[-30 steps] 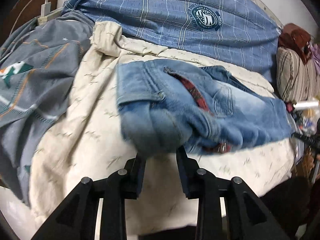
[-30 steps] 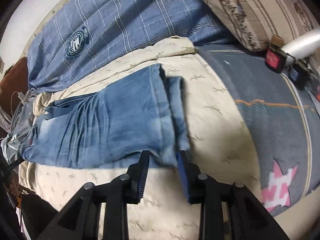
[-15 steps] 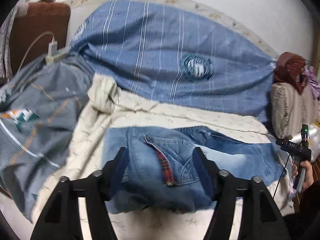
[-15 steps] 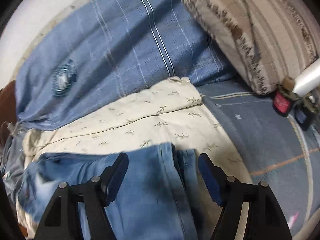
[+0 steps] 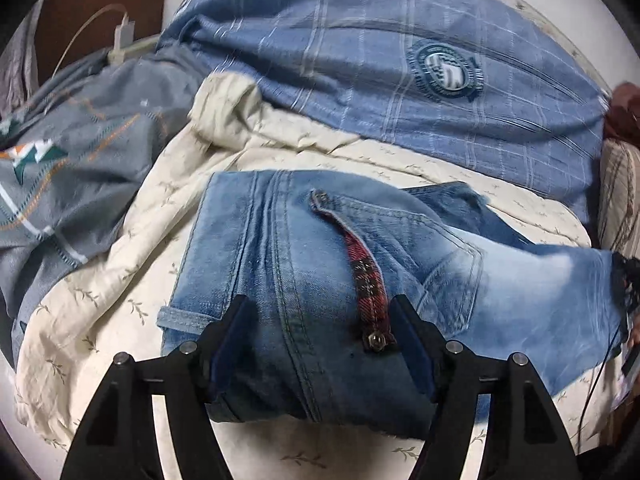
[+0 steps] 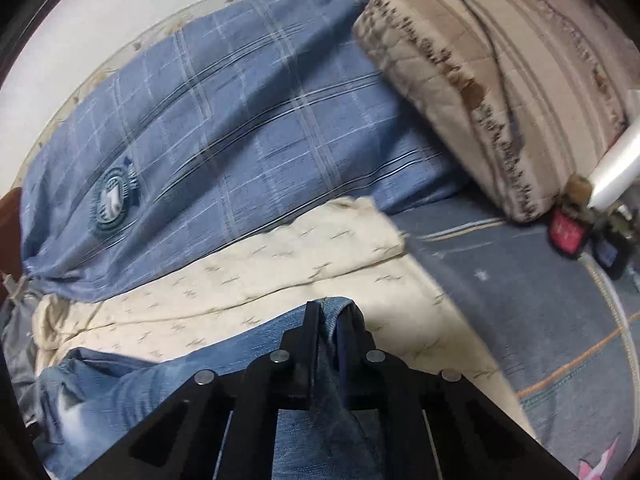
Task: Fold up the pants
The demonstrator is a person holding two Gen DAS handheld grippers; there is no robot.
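The jeans [image 5: 304, 276] lie across a cream sheet [image 5: 132, 240] printed with small sprigs, their waist end at the near left and the legs running off to the right. Bare cream sheet shows along the near edge and to the left of the waistband; on the far side only a narrow strip of sheet parts the denim from a big blue checked pillow [image 5: 380, 52]. A grey blanket [image 5: 68, 168] with orange stitching is bunched up just beside the sheet's left edge, and a striped beige cushion [image 6: 500, 80] closes off the far right.

The pillow bears a round teal crest [image 5: 444, 70] — its lettering is too blurred to read. No other writing can be made out.

The denim is light, faded blue with heavy double seams, a back pocket facing up, and a red tartan lining strip [image 5: 368, 280] ending at a metal stud. The fabric is doubled over at the waist, and a darker inner layer peeks out on the far side.

The left gripper [image 5: 320, 344] stands spread over the waist end, its jaws opening, denim between the fingers but not squeezed. The right gripper [image 6: 330, 320] is pressed together — it pinches a raised fold of the jeans' edge at the leg end
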